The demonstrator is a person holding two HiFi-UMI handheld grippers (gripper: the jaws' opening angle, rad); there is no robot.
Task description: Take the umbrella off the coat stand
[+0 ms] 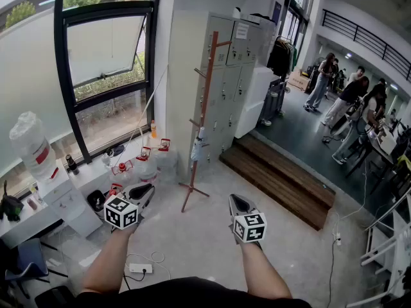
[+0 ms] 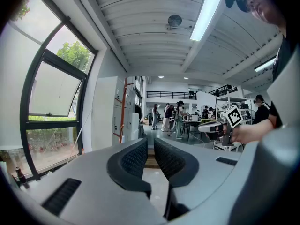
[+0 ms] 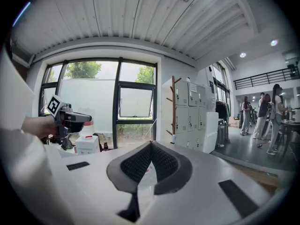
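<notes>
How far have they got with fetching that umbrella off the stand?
Nothing looks done yet: the umbrella hangs on the coat stand, across the floor from both claws. Nothing is in hand either; the left claw is slightly apart and empty, and the right claw is shut on nothing. Left to do: walk up, grip the umbrella, lift it off.

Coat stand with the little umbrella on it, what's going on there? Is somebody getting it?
A person stands back from the tall reddish-brown wooden coat stand, holding a two-jaw gripper in each hand. A small pale folded umbrella hangs from one of its lower pegs. Neither gripper touches it. The left gripper has its jaws slightly apart with nothing between them, and the right gripper is closed and empty. The umbrella is not yet taken.
</notes>
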